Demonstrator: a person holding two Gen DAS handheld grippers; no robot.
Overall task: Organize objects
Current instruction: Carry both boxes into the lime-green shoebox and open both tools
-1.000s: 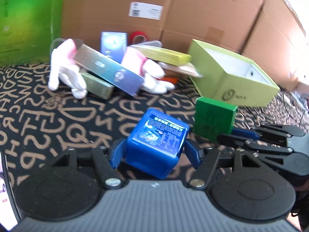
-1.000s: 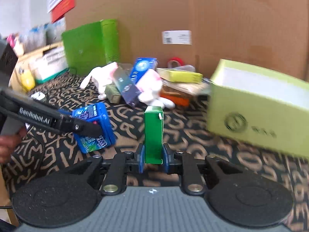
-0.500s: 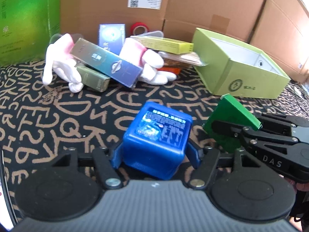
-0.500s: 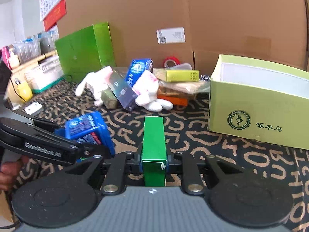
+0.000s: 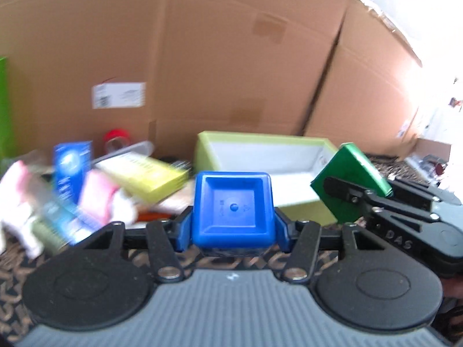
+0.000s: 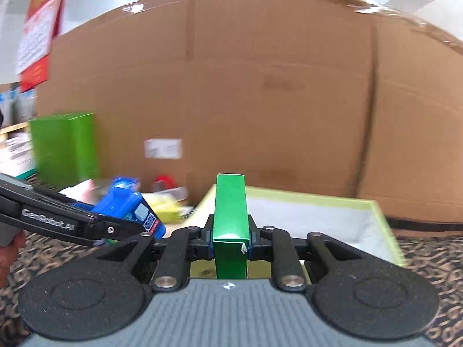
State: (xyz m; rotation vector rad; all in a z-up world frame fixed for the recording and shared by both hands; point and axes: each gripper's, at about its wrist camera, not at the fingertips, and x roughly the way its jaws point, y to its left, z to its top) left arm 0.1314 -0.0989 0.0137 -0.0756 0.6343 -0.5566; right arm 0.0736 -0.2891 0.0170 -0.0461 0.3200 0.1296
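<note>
**Ana:** Tongs first. The left tongs point(image 5: 233, 231) are closed on the square blue plastic tub point(image 5: 233, 206), its recessed base facing the camera and one blue pad against each side wall. The right tongs point(image 6: 230, 241) are clamped on the narrow green cardboard carton point(image 6: 230, 225), which stands upright between the pads.

**Ben:** And the drop-off?

**Ana:** I judge it's the open lime-green cardboard box with the white lining point(image 6: 315, 217). From the right tongs it sits at twelve to one o'clock, directly behind the carton. From the left tongs it lies at about one o'clock, beyond the tub.

**Ben:** How should the step go?

**Ana:** Both loads look lifted off the letter-patterned counter point(image 6: 428, 248). Carry each above the near rim, lower it into the lining, then release; don't let go above the wall. One at a time is best, since the tongs are close: in the left view, the right tongs hold the carton tilted at two o'clock, just beside the tub.

**Ben:** The rest?

**Ana:** The blurred pile of small boxes and a pink-and-white soft toy point(image 5: 101, 199) lies at ten o'clock, against the large brown cardboard cartons point(image 5: 231, 57).
</note>
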